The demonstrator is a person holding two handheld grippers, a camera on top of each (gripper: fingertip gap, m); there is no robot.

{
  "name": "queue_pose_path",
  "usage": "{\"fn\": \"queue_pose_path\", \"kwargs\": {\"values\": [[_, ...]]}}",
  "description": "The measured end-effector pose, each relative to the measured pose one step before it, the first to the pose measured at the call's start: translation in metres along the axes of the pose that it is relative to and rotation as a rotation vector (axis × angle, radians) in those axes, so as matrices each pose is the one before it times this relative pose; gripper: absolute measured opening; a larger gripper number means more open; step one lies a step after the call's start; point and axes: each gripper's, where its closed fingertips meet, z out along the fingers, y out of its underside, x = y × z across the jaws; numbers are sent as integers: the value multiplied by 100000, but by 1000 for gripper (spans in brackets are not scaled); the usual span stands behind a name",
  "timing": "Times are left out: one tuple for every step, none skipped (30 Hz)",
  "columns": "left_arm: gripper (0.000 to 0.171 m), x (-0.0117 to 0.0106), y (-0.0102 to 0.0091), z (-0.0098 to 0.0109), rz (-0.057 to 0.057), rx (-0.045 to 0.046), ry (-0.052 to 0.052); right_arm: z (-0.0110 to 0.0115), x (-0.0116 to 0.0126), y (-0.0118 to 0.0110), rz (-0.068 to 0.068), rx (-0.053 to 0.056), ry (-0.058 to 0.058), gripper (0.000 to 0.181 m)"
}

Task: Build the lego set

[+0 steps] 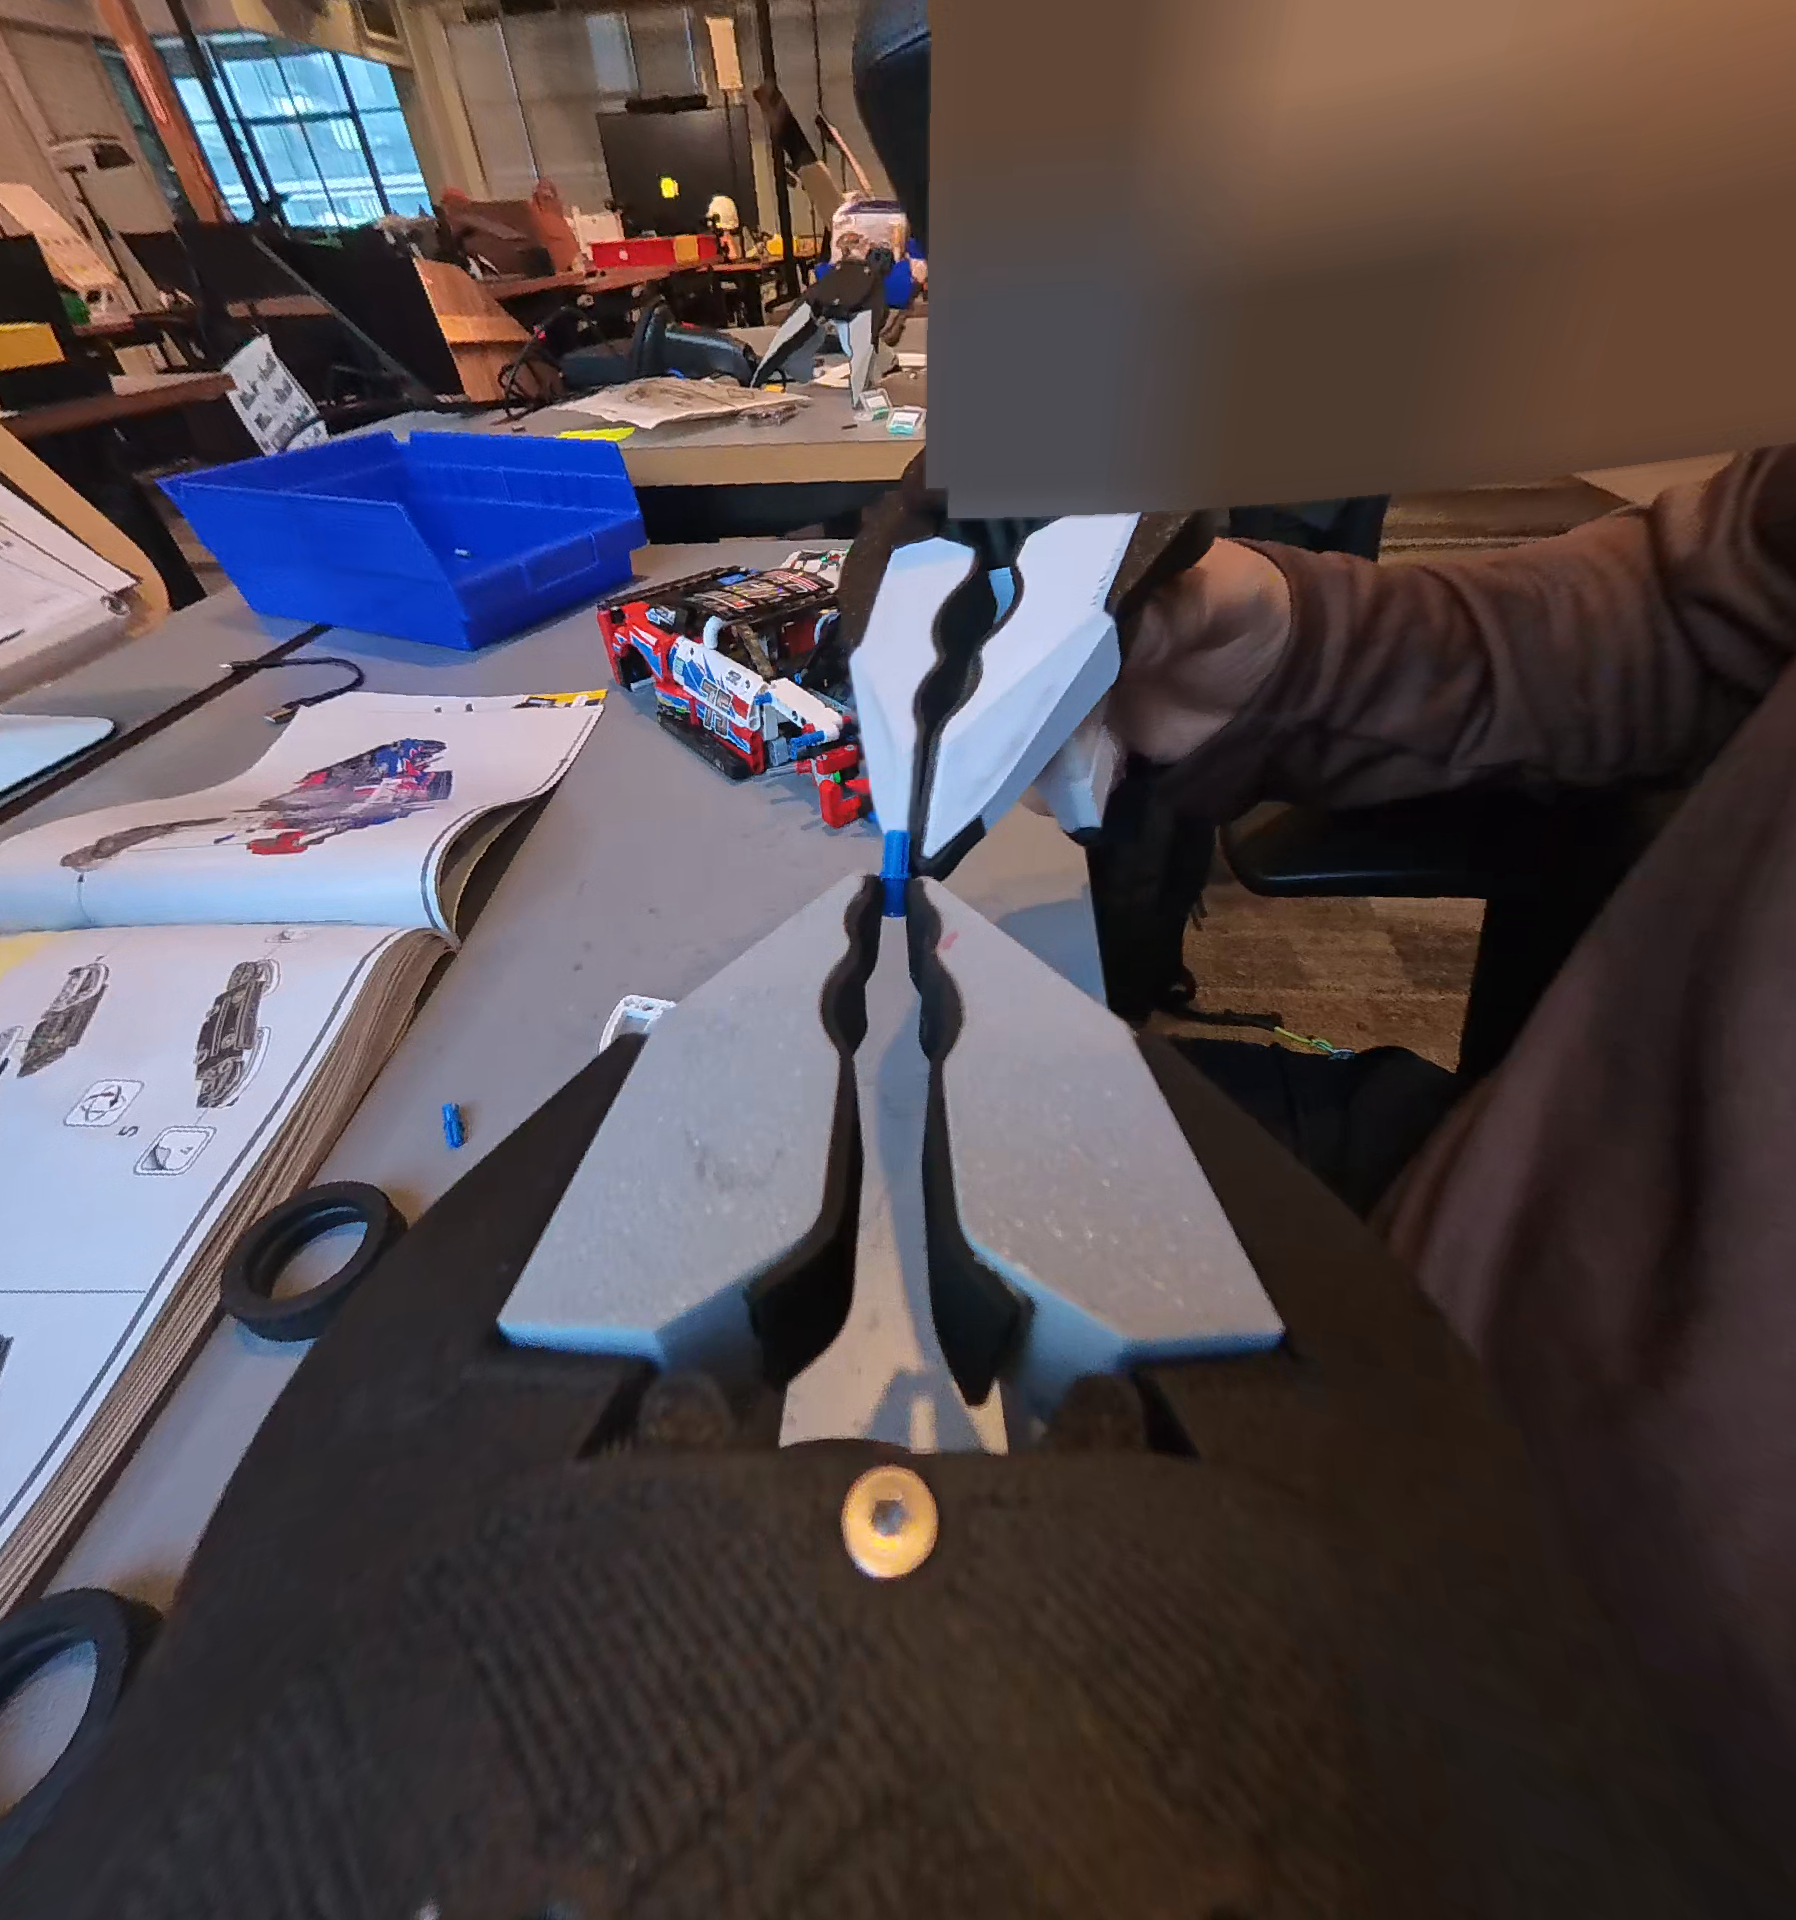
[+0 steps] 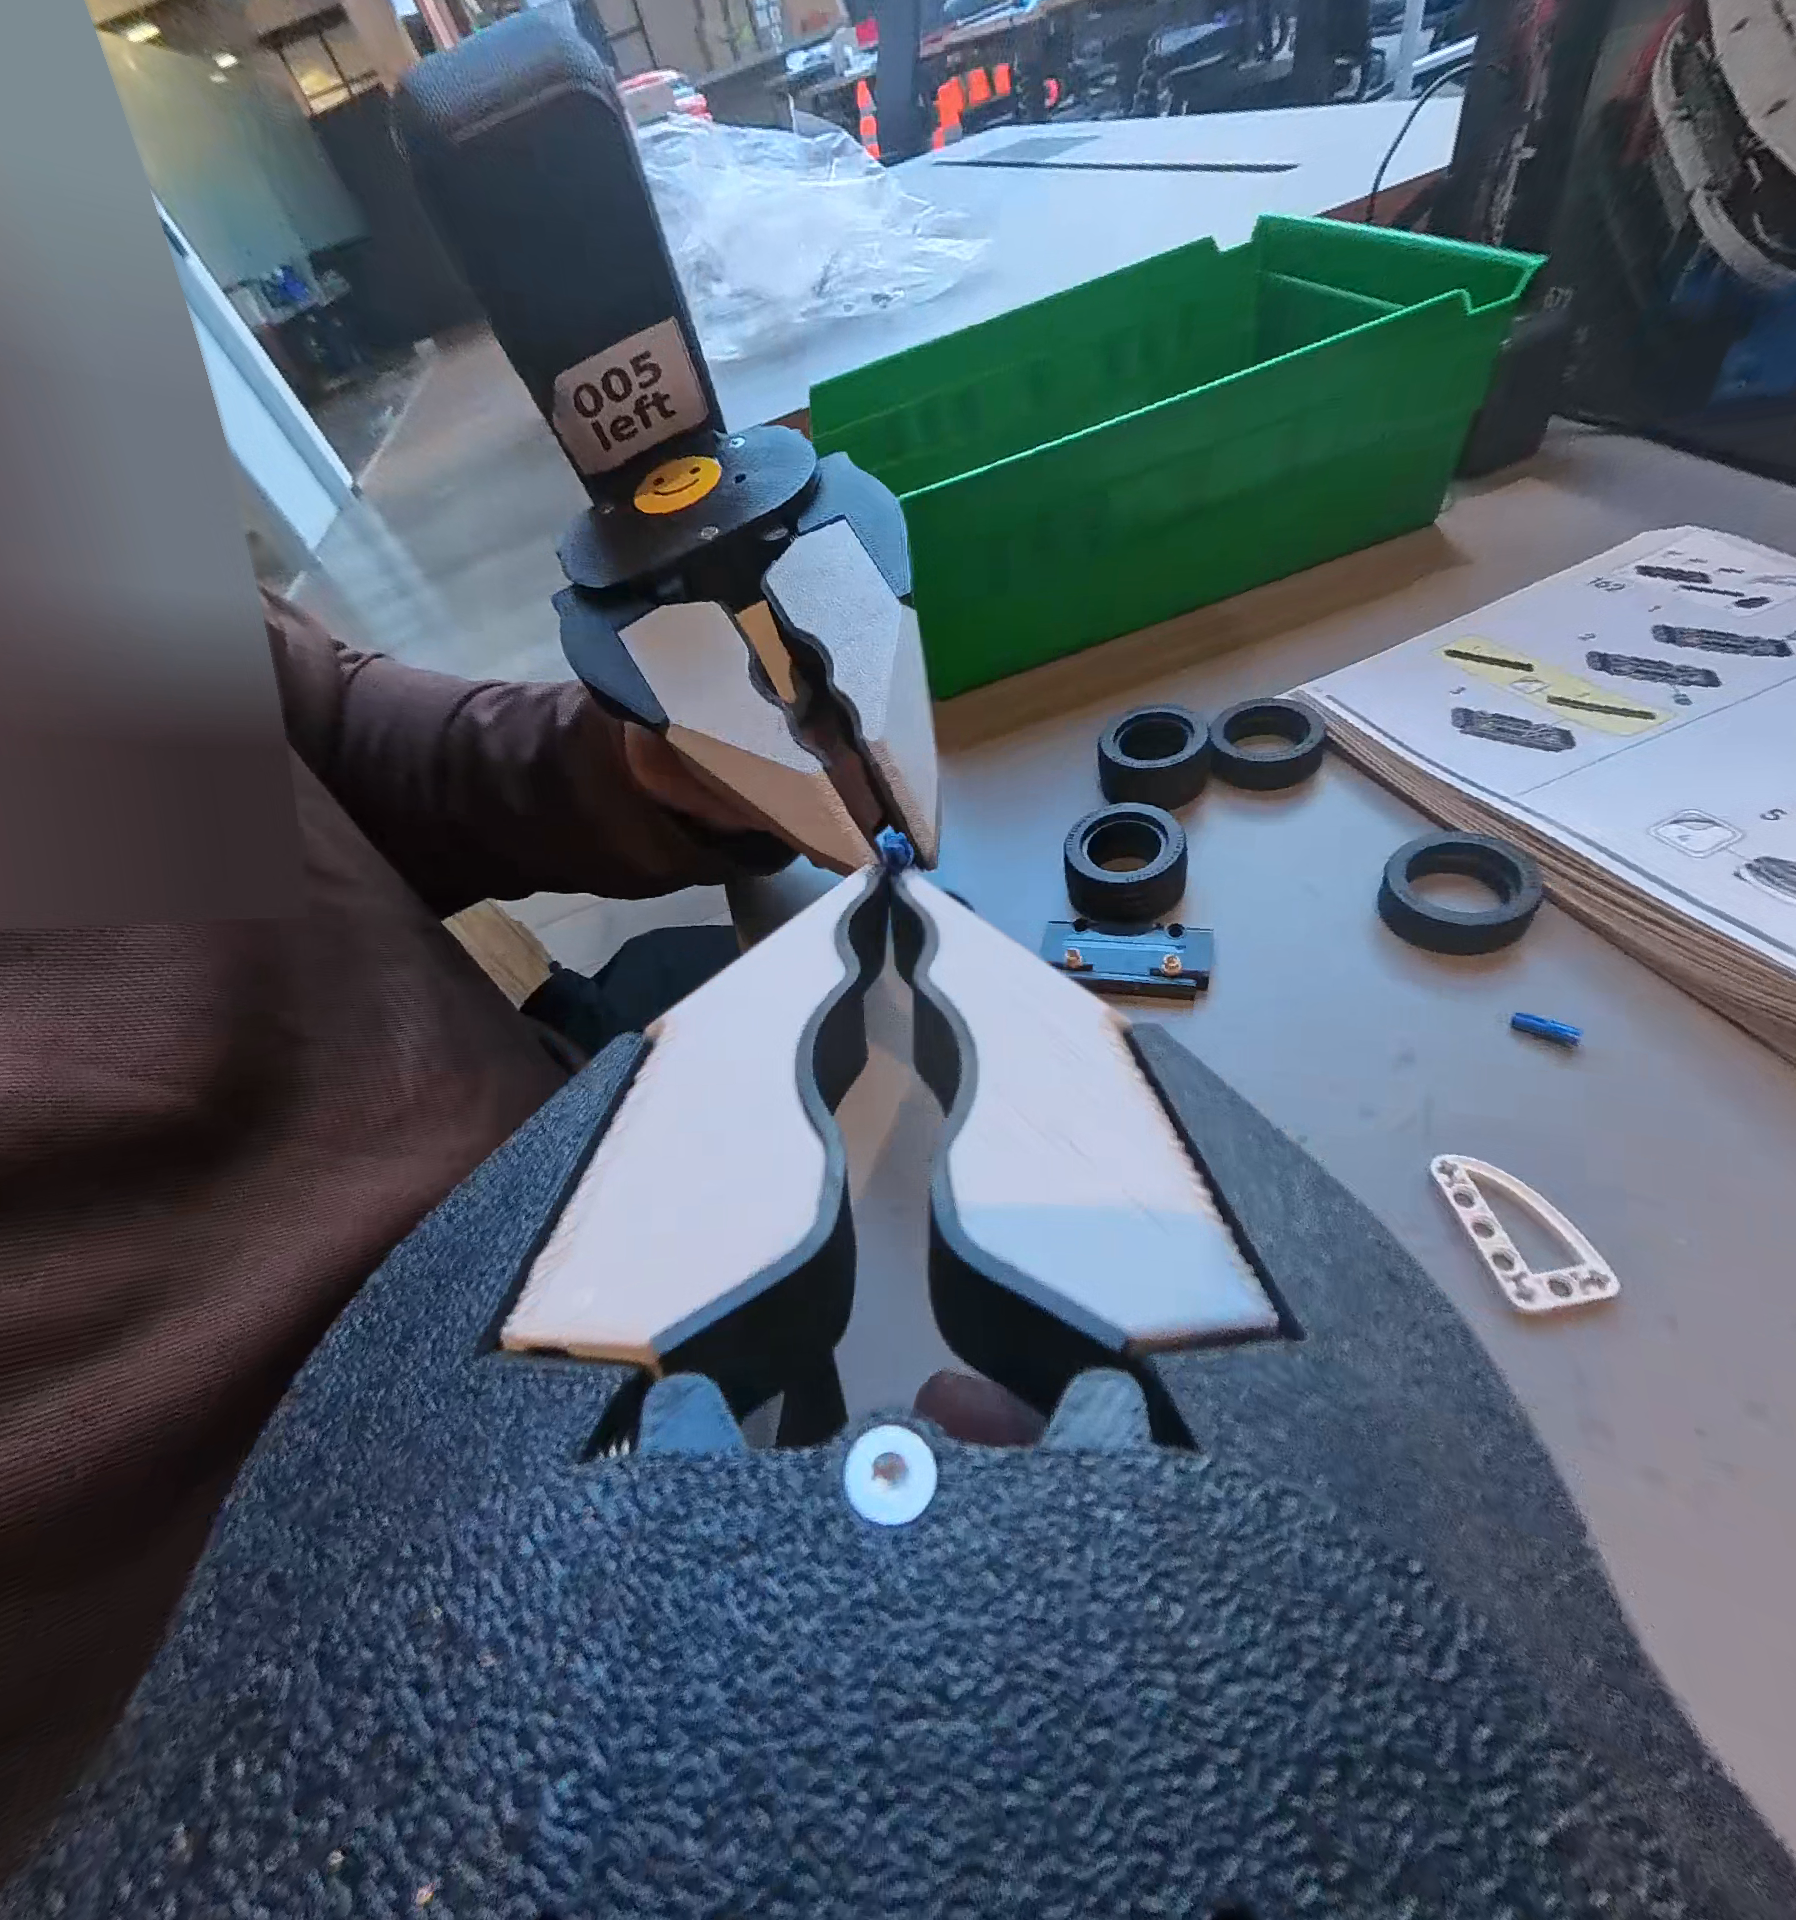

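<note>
A large open workshop lies behind the grey worktop, with tall multi-pane windows at the far left letting in cool daylight. More grey tables stand farther back beside a dark monitor and cluttered wooden benches. In the right wrist view, a pale floor runs along a glass partition, and orange cones stand far off.

Soft daylight from the windows, faint shadows, wide-angle bending at edges, sharp centre focus.
</note>
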Motion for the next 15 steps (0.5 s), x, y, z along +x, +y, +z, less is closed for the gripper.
{"fn": "queue_pose_path", "kwargs": {"values": [[2, 87, -48, -48, 239, 490, 255, -23, -96, -60, 54, 441, -438, 0], [2, 24, 67, 6, 442, -474, -144, -19, -67, -54, -244, 288, -130, 0], [2, -16, 103, 39, 740, -734, -550, -24, -51, -20, -364, -127, 43, 0], [2, 47, 61, 35, 919, -433, -335, -10, -4, -10, -454, -306, 437, 1], [2, 30, -18, 13, 914, -116, -355, -11, -39, -14, -663, -378, 323, 1], [2, -8, -27, 5, 775, -181, -461, -14, 6, -13, -687, -307, 613, 1], [2, 23, -12, 1, 569, -204, -184, -10, 29, -12, -607, -373, 682, 1], [2, -4, -13, 10, 456, -113, -213, 3, 12, -14, -462, -259, 454, 1], [2, -21, 5, -1, 179, -51, -220, 5, 14, 3, -257, -316, 265, 1], [2, -16, 53, 15, -127, -345, -49, 11, 57, 46, -166, -479, 435, 1], [2, -40, 112, 30, 59, -530, -355, 6, 98, 24, -245, -265, 751, 1], [2, -52, 83, 7, 261, -378, -560, 3, 33, 31, -257, -212, 326, 2], [2, 18, 27, 3, 158, -179, -139, 18, -4, 60, -41, -270, 0, 3], [2, 4, 30, 0, 213, -285, -291, 20, 12, 28, -36, -56, 260, 3], [2, -53, 46, 2, 275, -329, -608, 28, 33, 13, -172, 64, 412, 4]]}}
